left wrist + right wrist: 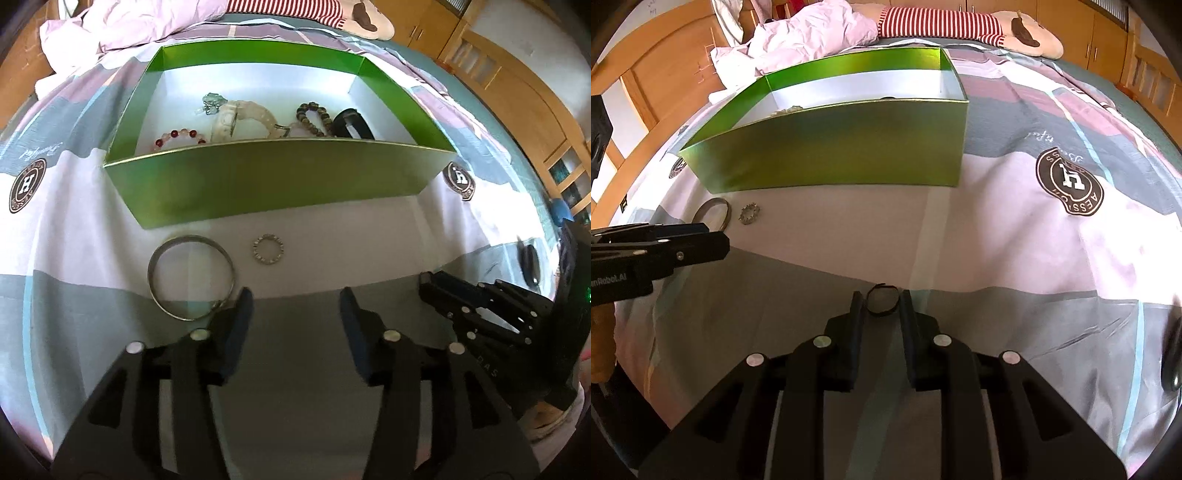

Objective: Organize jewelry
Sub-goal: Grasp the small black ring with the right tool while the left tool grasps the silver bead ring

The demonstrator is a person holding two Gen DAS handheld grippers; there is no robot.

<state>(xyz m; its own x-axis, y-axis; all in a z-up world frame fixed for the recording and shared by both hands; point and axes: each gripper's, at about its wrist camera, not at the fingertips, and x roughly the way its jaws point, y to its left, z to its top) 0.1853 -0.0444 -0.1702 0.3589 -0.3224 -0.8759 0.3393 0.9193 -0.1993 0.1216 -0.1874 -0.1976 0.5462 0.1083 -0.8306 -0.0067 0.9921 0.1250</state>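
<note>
Right claw (880,295) around black ring (882,301)

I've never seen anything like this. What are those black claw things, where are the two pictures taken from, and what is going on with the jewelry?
No robot here: a person holds a two-finger gripper in each hand, each with a camera looking along its fingers. One picture comes from the left gripper, which is open and empty above the patterned bedspread. The other comes from the right gripper, whose fingers pinch a small black elastic loop. Bracelets already lie in the green cardboard box. In front of it, still on the bed, lie a silver metal bangle and a small beaded silver ring.
</note>
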